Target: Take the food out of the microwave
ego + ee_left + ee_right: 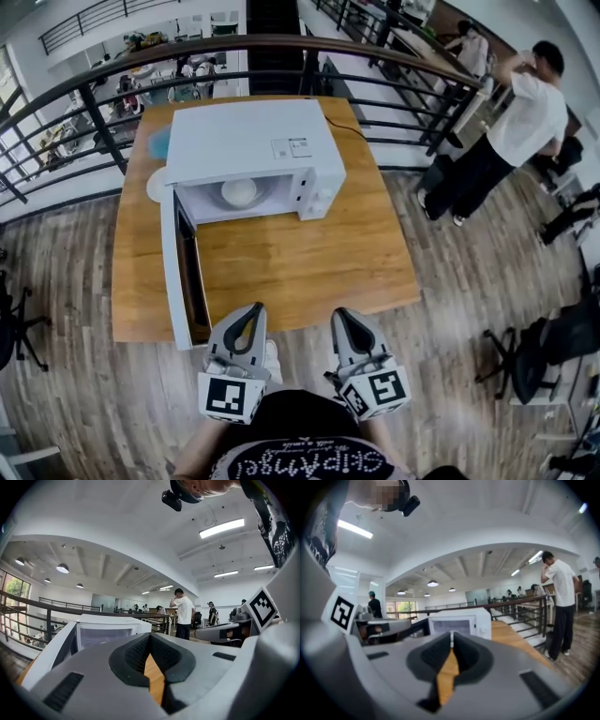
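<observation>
- Before table (309, 267) edge: two grippers, left gripper (254, 309) and right gripper (341, 315), side by side, pointing roughly level, jaws together, empty.
- Inside one microwave (248, 136), door (172, 272) open: one pale round food (238, 192).

wooden table (309, 262), curved railing (187, 44), standing person (525, 117)

White microwave (253, 141), wooden-brown table (309, 262)

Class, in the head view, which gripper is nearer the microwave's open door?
Left. The left gripper hovers just right of the free end of the open door; the right gripper is farther right, beyond it. Neither touches the door.
</observation>
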`<state>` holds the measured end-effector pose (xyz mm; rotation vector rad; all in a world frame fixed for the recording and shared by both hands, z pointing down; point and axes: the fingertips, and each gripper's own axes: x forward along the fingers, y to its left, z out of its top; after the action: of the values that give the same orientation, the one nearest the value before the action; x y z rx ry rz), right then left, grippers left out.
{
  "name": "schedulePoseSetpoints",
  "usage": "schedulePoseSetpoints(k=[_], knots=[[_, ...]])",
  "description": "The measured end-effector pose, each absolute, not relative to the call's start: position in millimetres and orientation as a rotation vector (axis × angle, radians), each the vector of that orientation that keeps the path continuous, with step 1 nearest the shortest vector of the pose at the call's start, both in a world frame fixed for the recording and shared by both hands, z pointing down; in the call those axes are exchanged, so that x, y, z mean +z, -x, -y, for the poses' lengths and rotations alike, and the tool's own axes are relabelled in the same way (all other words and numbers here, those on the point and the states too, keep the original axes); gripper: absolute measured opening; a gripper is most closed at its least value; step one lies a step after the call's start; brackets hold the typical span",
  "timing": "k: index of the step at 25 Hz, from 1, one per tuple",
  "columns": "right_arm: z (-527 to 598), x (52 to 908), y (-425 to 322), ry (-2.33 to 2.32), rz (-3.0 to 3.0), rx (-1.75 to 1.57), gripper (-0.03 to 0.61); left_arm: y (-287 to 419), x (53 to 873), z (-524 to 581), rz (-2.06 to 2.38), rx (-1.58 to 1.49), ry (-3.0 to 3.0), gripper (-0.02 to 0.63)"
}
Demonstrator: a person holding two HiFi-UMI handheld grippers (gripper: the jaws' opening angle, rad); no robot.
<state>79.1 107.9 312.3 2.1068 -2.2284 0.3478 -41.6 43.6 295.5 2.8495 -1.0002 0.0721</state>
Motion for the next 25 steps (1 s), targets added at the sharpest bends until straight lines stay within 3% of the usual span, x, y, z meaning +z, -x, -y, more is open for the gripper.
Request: schedulePoseSetpoints(k=[25], knots=[[0,324,-70,-1.908,2.356,0.369,0.04,50,309,35,1.169,0.084,-2.728,0.032]])
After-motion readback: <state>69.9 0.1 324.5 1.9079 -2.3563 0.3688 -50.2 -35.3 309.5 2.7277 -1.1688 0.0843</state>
